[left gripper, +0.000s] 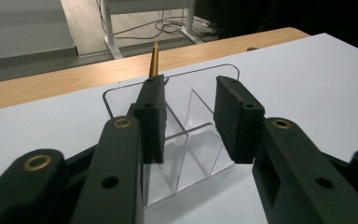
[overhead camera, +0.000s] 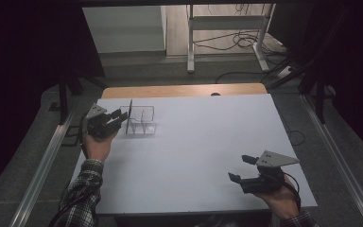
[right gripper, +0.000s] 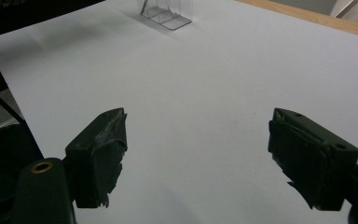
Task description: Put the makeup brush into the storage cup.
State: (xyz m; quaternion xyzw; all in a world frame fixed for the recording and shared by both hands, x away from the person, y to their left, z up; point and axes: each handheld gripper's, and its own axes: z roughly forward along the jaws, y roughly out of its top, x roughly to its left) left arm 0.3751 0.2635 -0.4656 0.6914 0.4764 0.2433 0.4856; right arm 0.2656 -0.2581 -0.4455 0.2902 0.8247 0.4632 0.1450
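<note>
1. High view: the left hand-held gripper (overhead camera: 119, 116) is at the clear organizer (overhead camera: 142, 121) near the tabletop's (overhead camera: 194, 142) far left.
2. Left gripper view: jaws parted, gripping nothing; a gold pen (left gripper: 154, 59) stands inside. A nudge could topple it.
3. Right gripper view: the right hand-held gripper (right gripper: 198, 156) gapes wide, empty.

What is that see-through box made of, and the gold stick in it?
The box looks like clear glossy plastic, probably acrylic: you see the table through its walls and its edges shine. The gold stick looks like brushed metal or metallic-painted, with a dull golden sheen; hard to say which.
</note>
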